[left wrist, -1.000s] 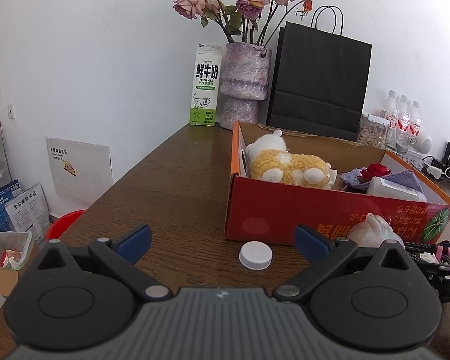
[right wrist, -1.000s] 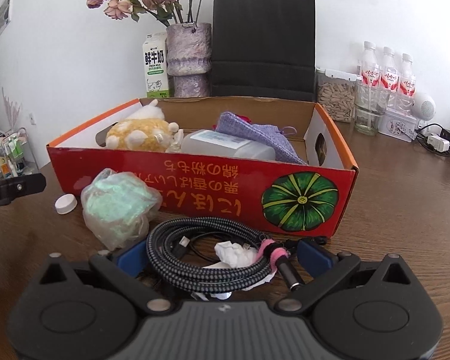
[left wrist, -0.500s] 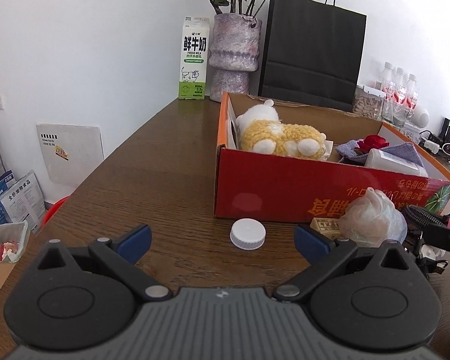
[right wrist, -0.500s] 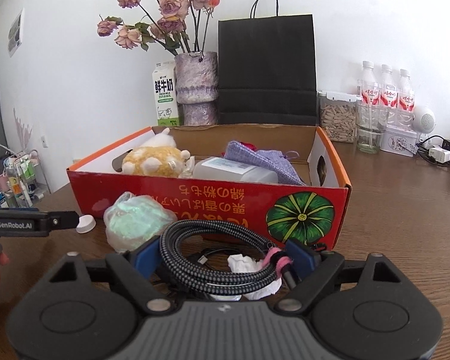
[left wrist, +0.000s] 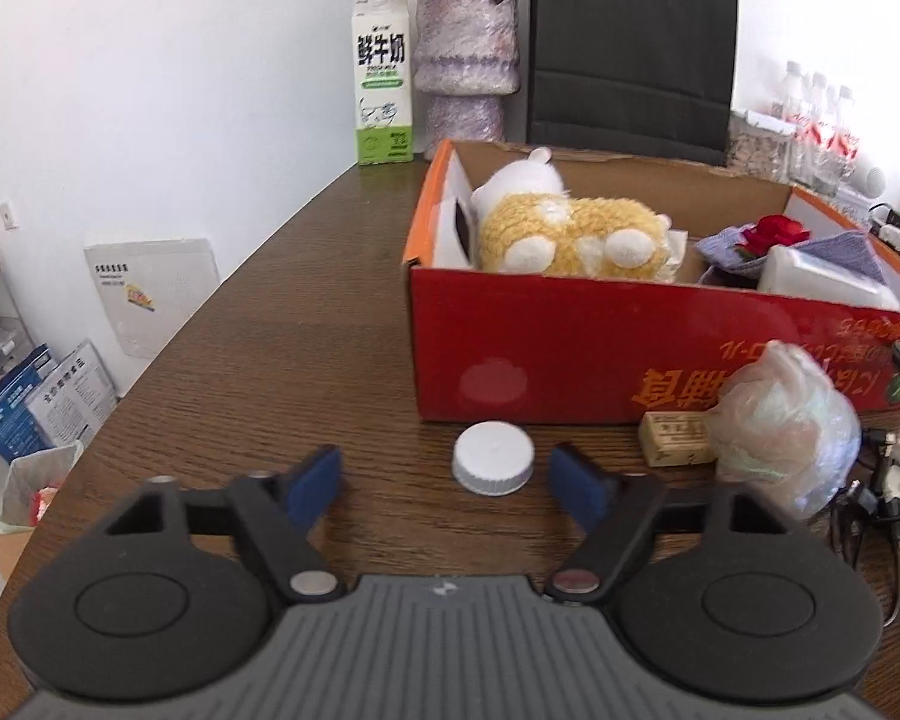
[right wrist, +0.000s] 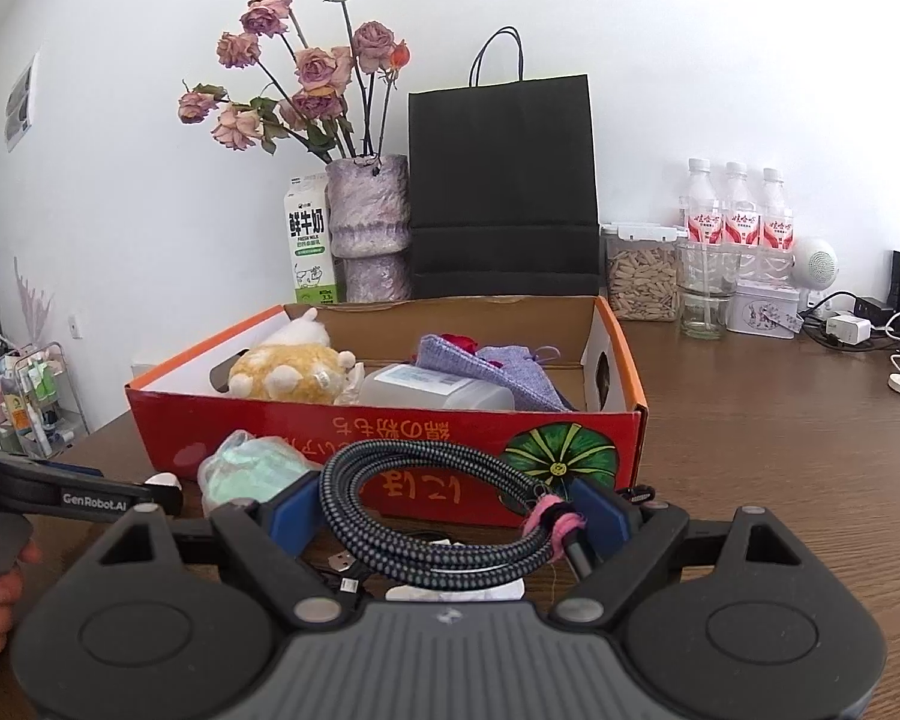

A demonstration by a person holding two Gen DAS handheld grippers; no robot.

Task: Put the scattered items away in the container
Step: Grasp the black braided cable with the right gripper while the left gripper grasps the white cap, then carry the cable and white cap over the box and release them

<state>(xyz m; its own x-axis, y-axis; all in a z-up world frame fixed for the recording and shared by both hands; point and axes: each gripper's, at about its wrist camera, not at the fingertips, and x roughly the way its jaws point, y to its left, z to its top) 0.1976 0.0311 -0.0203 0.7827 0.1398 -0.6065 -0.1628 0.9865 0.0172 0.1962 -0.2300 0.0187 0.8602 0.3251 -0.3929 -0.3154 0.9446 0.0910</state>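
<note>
Left gripper (left wrist: 444, 483) jaws just closed partway, still apart, nothing clamped. White bottle cap (left wrist: 493, 465) on table just ahead, right of centre, touching neither pad. Right gripper (right wrist: 444, 513) clamped on braided cable coil (right wrist: 444, 516), cardboard box (right wrist: 390, 426) directly ahead.

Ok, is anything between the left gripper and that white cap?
Nothing visible. The white cap lies on bare table just ahead of the left gripper, whose jaws have just been closing and do not touch it. The red box stands behind it.
</note>
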